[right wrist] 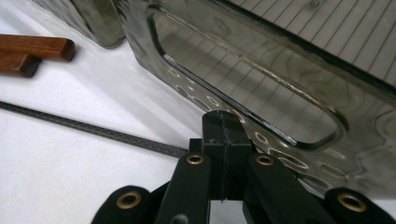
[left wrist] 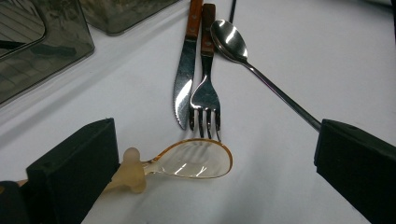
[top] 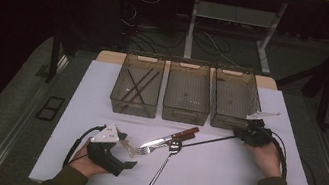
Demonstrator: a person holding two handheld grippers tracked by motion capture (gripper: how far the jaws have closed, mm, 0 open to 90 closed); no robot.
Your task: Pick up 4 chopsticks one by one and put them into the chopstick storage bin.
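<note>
Right tool (top: 247, 132) sits low on the surface (top: 218, 182), just in front of the rightmost of the three bins (top: 234, 104), hand (top: 265, 157) behind it, forearm coming in from the near edge. Its jaws are pressed together; in the right gripper view the right tool (right wrist: 223, 126) has the black chopstick (right wrist: 93, 130) running up to the jaw base from the left, but can't tell if the stick is actually pinched or just lying beside the tips. In the high view that chopstick (top: 210, 140) stretches from the right tool toward the metal spoon (top: 166, 161), its far end close to the spoon bowl. Left tool (top: 128, 153) rests on the surface left of the metal spoon, hand (top: 90, 161) wrapped around the body, jaws spread wide and pointing at the cutlery. In the left gripper view a clear plastic spoon (left wrist: 191, 161) lies between the spread jaws, handle end just beside one jaw, bowl touching or overlapping the fork (left wrist: 205, 93) tines. Knife (left wrist: 184, 79) lies just beside the fork, wooden handles side by side. Two more chopsticks (top: 137, 85) lie crossed in the leftmost bin.
</note>
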